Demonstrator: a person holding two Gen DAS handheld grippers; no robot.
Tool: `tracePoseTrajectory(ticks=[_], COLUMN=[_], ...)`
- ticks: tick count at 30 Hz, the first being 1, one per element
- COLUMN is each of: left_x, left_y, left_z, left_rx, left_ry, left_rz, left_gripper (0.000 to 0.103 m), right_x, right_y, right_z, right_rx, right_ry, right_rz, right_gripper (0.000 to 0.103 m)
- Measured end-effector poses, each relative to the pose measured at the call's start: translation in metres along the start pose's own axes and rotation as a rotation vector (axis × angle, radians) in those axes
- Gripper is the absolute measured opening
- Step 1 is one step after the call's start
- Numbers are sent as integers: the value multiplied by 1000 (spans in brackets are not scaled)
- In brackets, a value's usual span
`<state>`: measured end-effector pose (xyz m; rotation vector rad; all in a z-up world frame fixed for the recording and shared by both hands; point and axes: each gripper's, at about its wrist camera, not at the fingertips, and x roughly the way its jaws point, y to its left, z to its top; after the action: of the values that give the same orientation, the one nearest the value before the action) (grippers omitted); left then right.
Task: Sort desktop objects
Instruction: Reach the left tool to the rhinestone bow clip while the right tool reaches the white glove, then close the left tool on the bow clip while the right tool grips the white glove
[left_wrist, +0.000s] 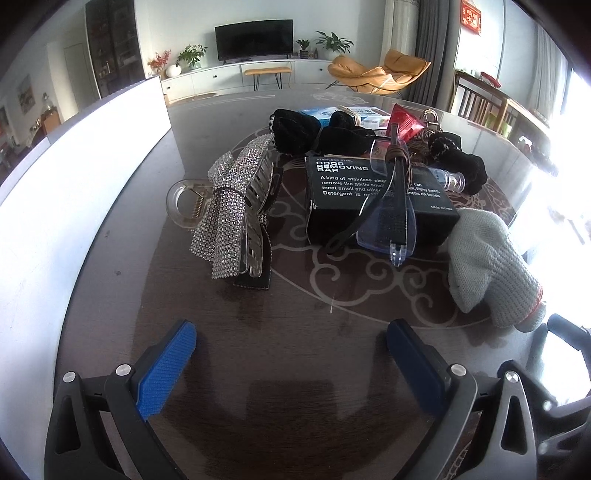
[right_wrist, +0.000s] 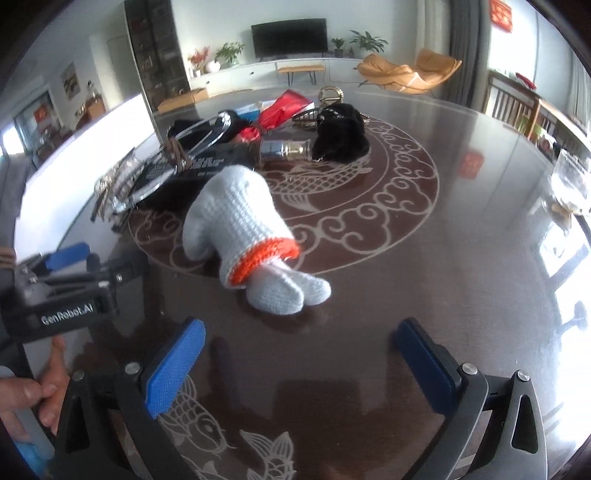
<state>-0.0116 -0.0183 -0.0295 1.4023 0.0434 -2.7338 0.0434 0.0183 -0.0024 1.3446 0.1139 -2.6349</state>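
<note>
A heap of objects lies on the dark patterned table (left_wrist: 295, 350). In the left wrist view a rhinestone bow hair clip (left_wrist: 231, 206) lies left of a black odor-removing-bar box (left_wrist: 376, 199) with clear safety glasses (left_wrist: 388, 221) on top. A grey knit glove (left_wrist: 487, 262) lies to the right; it also shows in the right wrist view (right_wrist: 240, 229) with an orange cuff. My left gripper (left_wrist: 291, 343) is open and empty, short of the clip. My right gripper (right_wrist: 299, 347) is open and empty, just short of the glove.
A white box wall (left_wrist: 92, 177) stands along the left. Black fuzzy items (left_wrist: 332, 133), a red packet (left_wrist: 404, 122) and a small bottle (right_wrist: 284, 149) lie at the back of the heap. The left gripper's body (right_wrist: 62, 295) shows at the right view's left edge.
</note>
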Motion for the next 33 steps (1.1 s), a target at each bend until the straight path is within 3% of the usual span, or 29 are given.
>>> tracePoseTrajectory(ticks=[7, 11, 17, 22, 26, 27, 28, 29, 30, 31, 33], left_x=[-13, -14, 16, 39, 44, 44, 39, 31, 25, 21, 7], left_y=[15, 32, 43, 35, 28, 28, 27, 27, 29, 32, 38], left_z=[-18, -20, 24, 59, 72, 72, 71, 72, 70, 68, 58], left_rx=[115, 116, 58, 93, 124, 133, 145, 153, 155, 148, 142], left_ry=[10, 21, 40, 87, 121, 119, 97, 78, 67, 71, 54], left_rz=[-84, -85, -46, -67, -84, -89, -99, -107, -122, -133, -157], left_gripper=[103, 103, 103, 103, 103, 100, 79, 63, 52, 49, 49], right_x=[1, 1, 1, 6, 28, 32, 33, 33, 32, 27, 11], right_y=[4, 6, 6, 7, 15, 17, 20, 21, 23, 24, 25], right_z=[-2, 0, 0, 8, 46, 55, 62, 66, 69, 70, 66], right_rx=[-31, -29, -30, -67, -169, -182, -197, -203, -205, -202, -185], right_ry=[0, -2, -1, 6, 116, 120, 112, 106, 100, 89, 78], right_rz=[-9, -11, -11, 15, 74, 92, 119, 137, 137, 124, 167], right_gripper=[103, 103, 103, 103, 103, 103, 102, 85, 40, 32, 32])
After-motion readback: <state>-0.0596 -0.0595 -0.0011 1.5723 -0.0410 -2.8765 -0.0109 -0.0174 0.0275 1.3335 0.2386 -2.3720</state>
